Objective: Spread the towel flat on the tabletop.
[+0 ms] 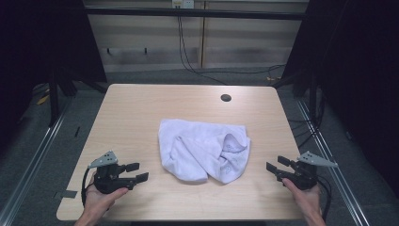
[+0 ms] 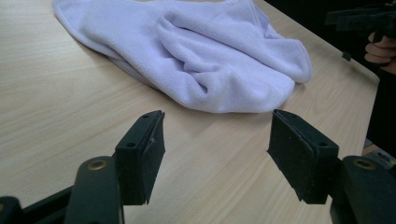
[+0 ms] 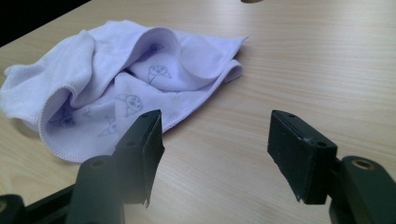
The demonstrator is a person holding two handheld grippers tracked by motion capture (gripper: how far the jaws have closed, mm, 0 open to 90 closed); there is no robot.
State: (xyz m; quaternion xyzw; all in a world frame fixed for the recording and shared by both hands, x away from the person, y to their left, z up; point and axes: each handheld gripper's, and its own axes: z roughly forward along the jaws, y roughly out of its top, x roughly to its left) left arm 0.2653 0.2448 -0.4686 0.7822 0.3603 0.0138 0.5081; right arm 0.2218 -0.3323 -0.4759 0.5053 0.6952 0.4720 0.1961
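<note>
A soft, pale lilac cloth (image 1: 203, 149) lies crumpled in the middle of the light wooden counter (image 1: 131, 117). It is bunched up in folds and is not flat.

In the high view, the left gripper (image 1: 136, 172) sits at about 8 o'clock from the cloth, held in a hand (image 1: 101, 195) near the front edge of the counter. The right gripper (image 1: 275, 165) sits at about 4 o'clock from the cloth, held in the other hand (image 1: 306, 197). Both grippers are released: their black jaws stand wide apart with nothing between them, and they do not touch the cloth. Each one is near the cloth but apart from it.

The high view also shows a small dark round hole (image 1: 226, 98) in the counter at about 1 o'clock from the cloth, and black cables (image 1: 188, 61) on the grey floor (image 1: 155, 77) behind the counter.

The left gripper view shows the fluffy, plain side of the cloth (image 2: 205, 56), with the other gripper (image 2: 362, 18) and its fingers (image 2: 380, 49) far off at 2 o'clock.

The right gripper view shows the thin stitched edge of the cloth (image 3: 116, 88) and little drawn faces (image 3: 159, 72) printed on it. Those faces show only faintly from above.
</note>
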